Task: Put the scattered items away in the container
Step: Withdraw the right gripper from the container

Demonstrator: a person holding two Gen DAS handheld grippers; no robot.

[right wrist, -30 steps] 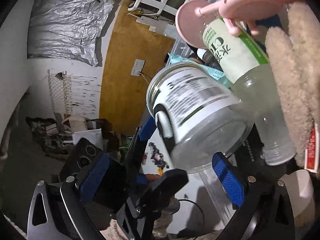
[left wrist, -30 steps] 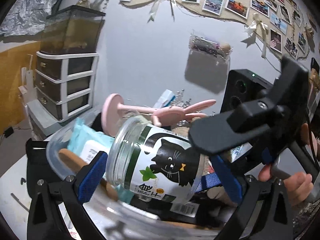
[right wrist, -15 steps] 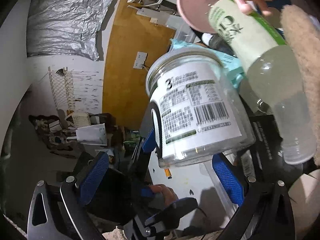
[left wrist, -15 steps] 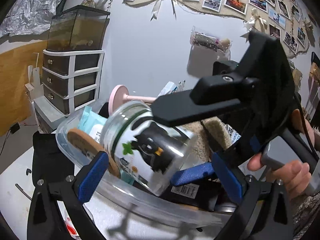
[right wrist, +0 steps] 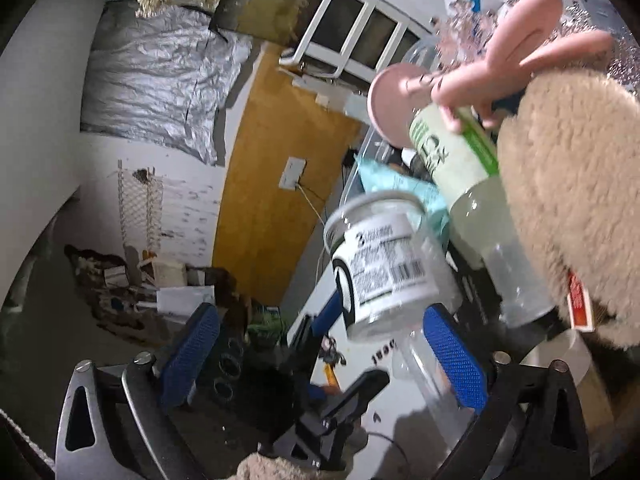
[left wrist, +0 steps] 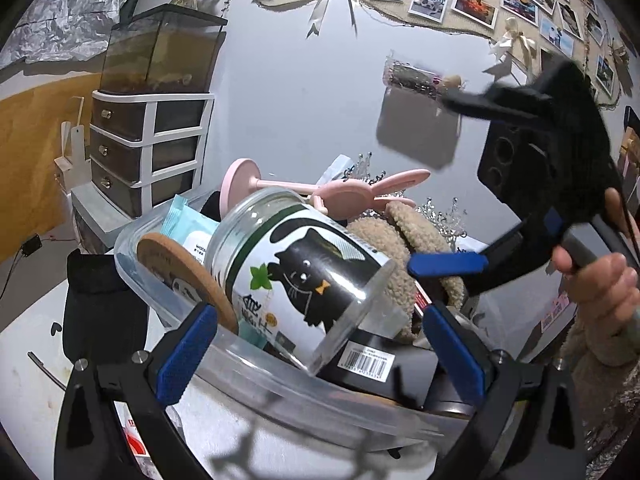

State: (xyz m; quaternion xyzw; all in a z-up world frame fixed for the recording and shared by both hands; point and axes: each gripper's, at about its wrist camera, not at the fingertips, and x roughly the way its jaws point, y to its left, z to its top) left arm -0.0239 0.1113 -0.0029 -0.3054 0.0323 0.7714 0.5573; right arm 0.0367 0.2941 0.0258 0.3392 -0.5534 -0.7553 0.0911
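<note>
Lying in one container [left wrist: 132,252], one jar [left wrist: 296,276], left tongs [left wrist: 320,352] spread, right tongs [right wrist: 320,344] closing, empty.

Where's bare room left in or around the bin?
Inside the bin it's crowded: jar tilted on the pile, cork coaster, wipes pack, fleece item, pink bunny stand. Bare spots: white tabletop left of the black pouch, and the strip in front of the bin's near wall.

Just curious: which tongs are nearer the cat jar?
Left. The cat jar lies between the tips of the left tongs; the right tongs, closing empty, hang beyond its base.
</note>
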